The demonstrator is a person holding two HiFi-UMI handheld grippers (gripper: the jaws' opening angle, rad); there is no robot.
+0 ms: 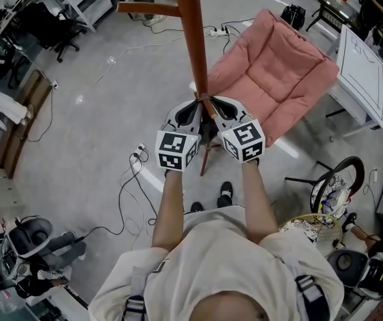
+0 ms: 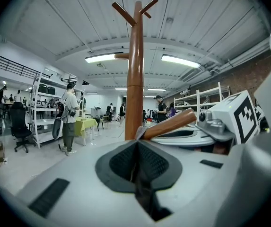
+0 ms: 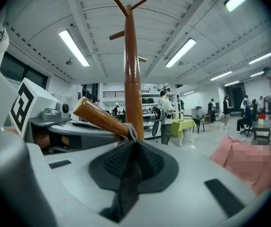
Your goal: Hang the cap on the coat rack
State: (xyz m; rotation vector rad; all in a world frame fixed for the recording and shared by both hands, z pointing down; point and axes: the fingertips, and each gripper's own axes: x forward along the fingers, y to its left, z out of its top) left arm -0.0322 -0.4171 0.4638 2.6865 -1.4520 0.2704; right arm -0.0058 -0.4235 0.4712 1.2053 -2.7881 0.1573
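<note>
Since the left gripper (image 2: 136,144) and right gripper (image 3: 134,143) both clench a thin grey edge, apparently the cap (image 3: 132,130), at the peg (image 3: 102,118) root against the coat rack pole (image 3: 133,79), the peg's axis slants up toward the near side, between them, equally close to both.

My left tool (image 1: 196,103) and right tool (image 1: 212,103) sit side by side before the coat rack (image 1: 192,39), with the cap (image 3: 131,129) at their tips on a peg (image 3: 100,116). An armchair (image 1: 271,72) stands behind, rightward.
</note>
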